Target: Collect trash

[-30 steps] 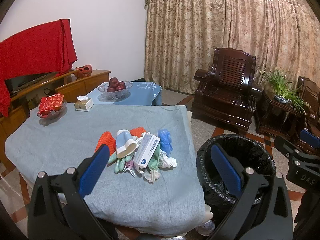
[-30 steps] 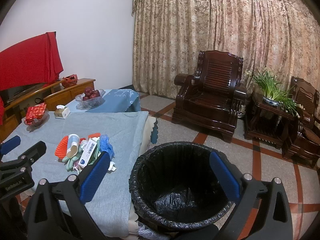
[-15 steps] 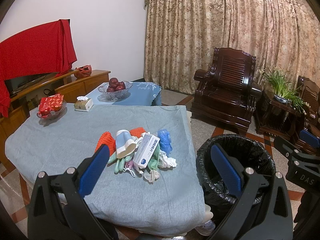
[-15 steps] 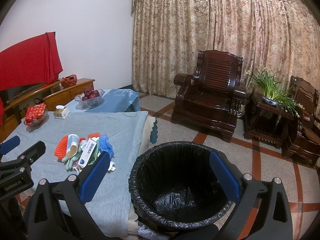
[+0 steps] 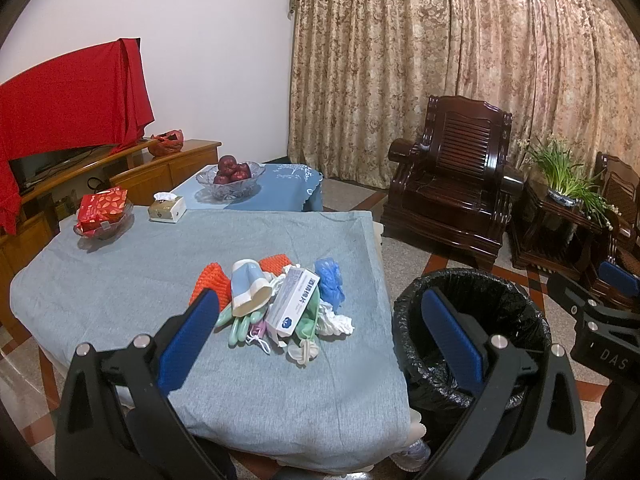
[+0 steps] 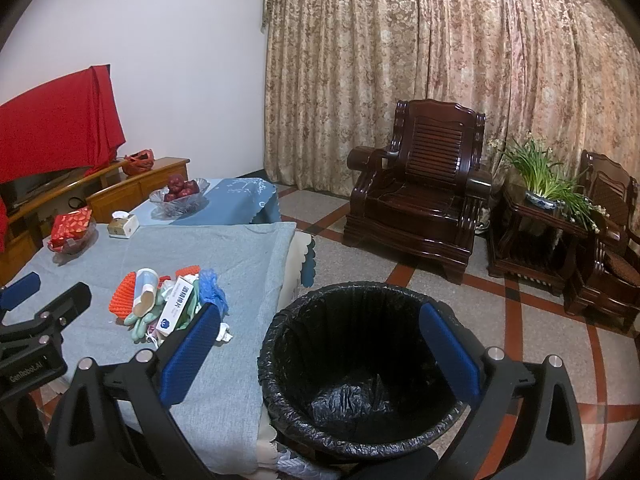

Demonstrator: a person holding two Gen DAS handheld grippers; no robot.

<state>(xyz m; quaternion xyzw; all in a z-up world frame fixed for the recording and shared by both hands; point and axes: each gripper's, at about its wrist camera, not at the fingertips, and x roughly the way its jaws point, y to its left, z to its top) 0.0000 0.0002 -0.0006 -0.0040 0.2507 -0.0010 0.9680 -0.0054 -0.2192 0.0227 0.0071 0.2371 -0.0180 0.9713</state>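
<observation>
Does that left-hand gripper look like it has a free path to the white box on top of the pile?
Probably yes. The left gripper hangs open above the near table edge, and the white box lies on top of the trash pile with nothing between them.

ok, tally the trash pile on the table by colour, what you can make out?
Orange scrubbers: 2
Blue shoe cover: 1
Light-blue paper cup: 1
White box: 1
Green gloves: 1 bundle
White scraps: count unclear
Total: 6 distinct, plus scraps
</observation>
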